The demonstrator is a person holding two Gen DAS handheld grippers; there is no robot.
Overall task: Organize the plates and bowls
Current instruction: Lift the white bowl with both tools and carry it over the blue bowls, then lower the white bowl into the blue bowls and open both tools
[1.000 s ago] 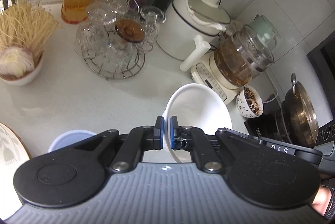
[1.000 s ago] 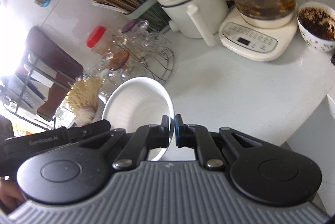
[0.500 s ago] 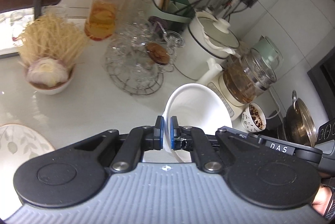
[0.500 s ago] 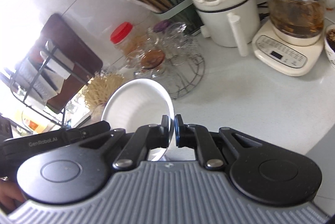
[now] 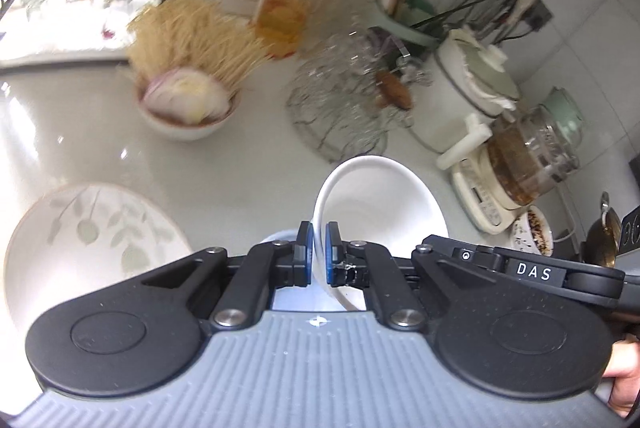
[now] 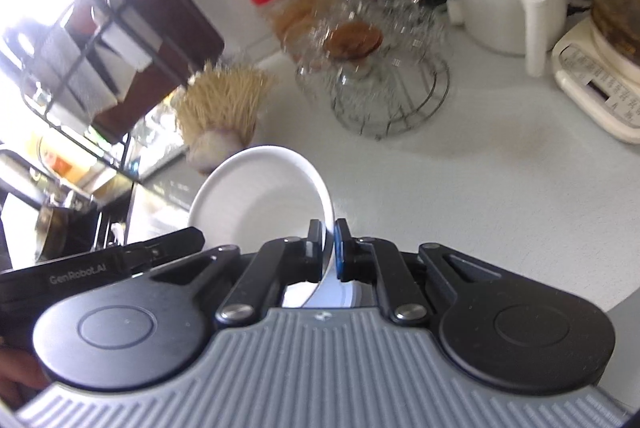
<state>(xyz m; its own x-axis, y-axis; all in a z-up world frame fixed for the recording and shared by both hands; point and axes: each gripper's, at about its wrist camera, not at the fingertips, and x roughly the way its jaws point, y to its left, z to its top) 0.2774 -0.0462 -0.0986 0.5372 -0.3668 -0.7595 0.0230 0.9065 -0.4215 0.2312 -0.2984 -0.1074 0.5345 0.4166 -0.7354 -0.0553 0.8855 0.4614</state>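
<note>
A plain white bowl [image 5: 384, 204] hangs above the counter, held from both sides. My left gripper [image 5: 317, 254] is shut on its left rim, blue pads pinching the thin wall. My right gripper [image 6: 328, 250] is shut on the opposite rim of the same white bowl [image 6: 256, 196]. Each gripper's black body shows in the other's view. Just under the bowl in the left wrist view a pale blue bowl [image 5: 280, 240] peeks out. A white plate with a grey leaf pattern [image 5: 92, 244] lies on the counter at the left.
A small bowl with dry noodles and sliced onion [image 5: 188, 100], a red-lidded jar [image 5: 290, 4], glassware on a wire stand [image 5: 344, 108], a white pot [image 5: 464, 88], a glass kettle on its base [image 5: 524, 164], a speckled bowl [image 5: 534, 236] and a utensil holder [image 5: 404, 16] crowd the back.
Both grippers have carried the white bowl leftward along the counter. The leaf plate and the noodle bowl have come further into the left wrist view; the kettle slid toward the right edge.
</note>
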